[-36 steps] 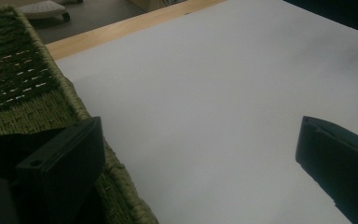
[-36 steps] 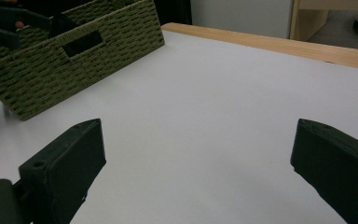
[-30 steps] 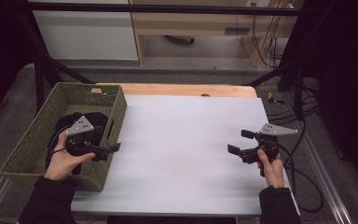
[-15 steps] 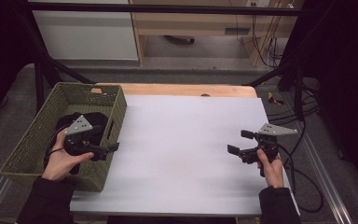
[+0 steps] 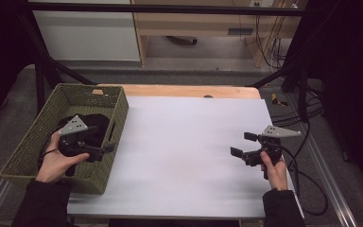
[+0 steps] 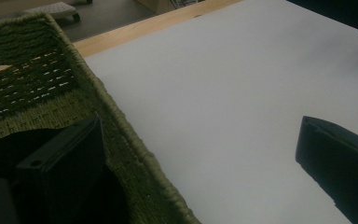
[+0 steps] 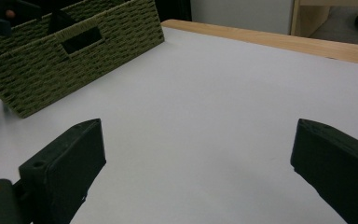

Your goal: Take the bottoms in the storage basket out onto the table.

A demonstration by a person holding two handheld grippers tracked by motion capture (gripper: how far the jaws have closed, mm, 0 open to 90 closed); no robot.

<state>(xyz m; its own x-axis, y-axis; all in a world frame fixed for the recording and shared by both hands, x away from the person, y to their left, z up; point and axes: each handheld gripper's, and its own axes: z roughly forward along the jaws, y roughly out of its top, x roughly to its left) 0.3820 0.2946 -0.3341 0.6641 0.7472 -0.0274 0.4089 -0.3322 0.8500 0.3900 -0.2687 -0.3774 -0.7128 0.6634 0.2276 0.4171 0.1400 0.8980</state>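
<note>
Where the high view looks down on the table (image 5: 194,142), the left gripper (image 5: 105,149) sits over the green basket (image 5: 101,97) on the left side, and the right gripper (image 5: 241,144) sits over the white top on the right side, well apart from it. From up there you can see something black (image 5: 97,124) lying inside the basket, right under the left hand (image 5: 56,158), but it is too dark to tell what it is. The left gripper view does not make that clear either; it shows the woven rim of the basket (image 6: 121,135) up close, running between the two jaws. One jaw is over the dark inside of the basket and the other jaw is out over the white table (image 6: 223,93). The jaws are wide apart and hold nothing. The right gripper view shows what the high view cannot: the outside wall of the basket (image 7: 74,51) with its cut-out handle hole, far off at the top left. It also shows the right gripper (image 7: 198,163) with its jaws spread wide over bare white table (image 7: 205,88), with nothing between them. The high view shows the right hand (image 5: 274,170) holding that gripper near the right edge, with a cable (image 5: 307,184) trailing off the side of the table. A strip of plain wood (image 5: 189,91) runs along the far edge of the table.
</note>
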